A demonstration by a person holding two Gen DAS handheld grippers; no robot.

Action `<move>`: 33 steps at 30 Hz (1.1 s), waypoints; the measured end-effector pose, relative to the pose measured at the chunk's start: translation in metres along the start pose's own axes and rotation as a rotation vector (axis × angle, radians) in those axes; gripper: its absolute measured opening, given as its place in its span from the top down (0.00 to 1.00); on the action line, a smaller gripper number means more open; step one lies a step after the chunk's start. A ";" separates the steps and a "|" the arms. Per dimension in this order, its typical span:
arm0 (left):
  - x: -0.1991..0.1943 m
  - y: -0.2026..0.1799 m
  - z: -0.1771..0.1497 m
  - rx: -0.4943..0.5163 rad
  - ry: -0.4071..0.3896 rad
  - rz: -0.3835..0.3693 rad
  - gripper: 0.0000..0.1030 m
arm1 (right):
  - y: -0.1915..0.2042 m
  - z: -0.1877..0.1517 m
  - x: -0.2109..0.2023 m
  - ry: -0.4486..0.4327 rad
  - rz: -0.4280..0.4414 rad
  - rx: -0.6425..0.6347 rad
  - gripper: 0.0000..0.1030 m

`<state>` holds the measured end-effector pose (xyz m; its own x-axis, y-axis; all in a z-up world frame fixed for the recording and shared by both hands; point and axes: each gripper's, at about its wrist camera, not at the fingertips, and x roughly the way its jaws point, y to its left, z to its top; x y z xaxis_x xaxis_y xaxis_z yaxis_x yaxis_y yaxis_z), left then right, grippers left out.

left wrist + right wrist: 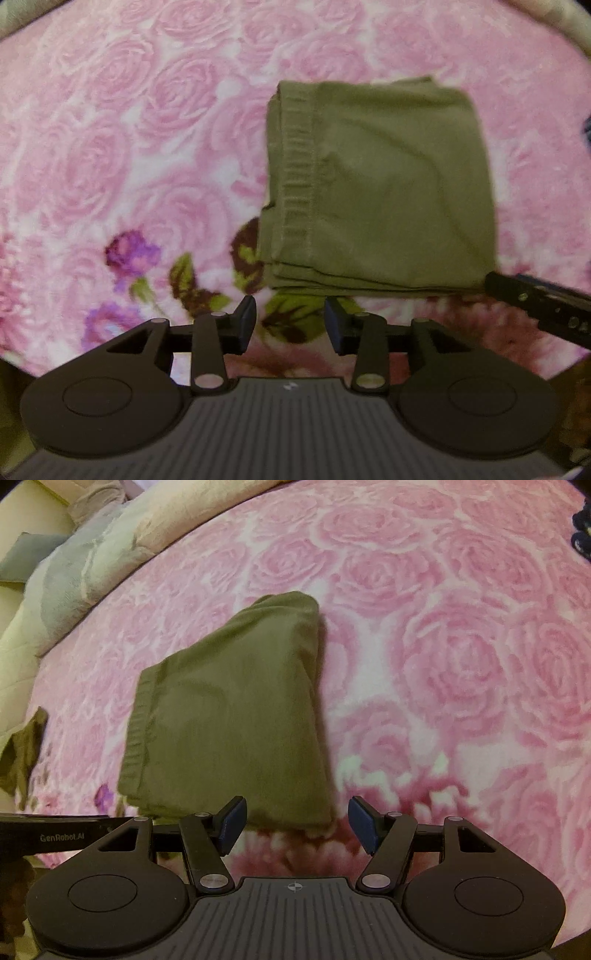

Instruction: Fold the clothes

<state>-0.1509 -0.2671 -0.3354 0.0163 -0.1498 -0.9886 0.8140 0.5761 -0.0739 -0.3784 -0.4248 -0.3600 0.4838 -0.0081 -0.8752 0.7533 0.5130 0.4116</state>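
An olive-green garment lies folded into a compact rectangle on the pink rose-patterned blanket, its ribbed hem along the left side. My left gripper is open and empty, just in front of the garment's near edge. In the right wrist view the same garment lies ahead and slightly left. My right gripper is open and empty, its left finger at the garment's near edge. The right gripper's body shows at the right edge of the left wrist view.
A second olive cloth lies crumpled at the blanket's left edge. Cream and grey pillows or bedding are heaped at the far left. A dark item pokes in at the far right. The left gripper's body lies left.
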 end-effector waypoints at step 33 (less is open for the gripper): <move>0.091 0.099 0.076 -0.335 -0.080 -0.734 0.70 | -0.040 0.052 0.055 -0.069 0.309 0.282 0.71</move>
<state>-0.0244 -0.2844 -0.4226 -0.4027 -0.6326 -0.6615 0.4168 0.5167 -0.7478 -0.3583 -0.4906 -0.4115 0.7273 0.0469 -0.6848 0.6561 0.2457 0.7136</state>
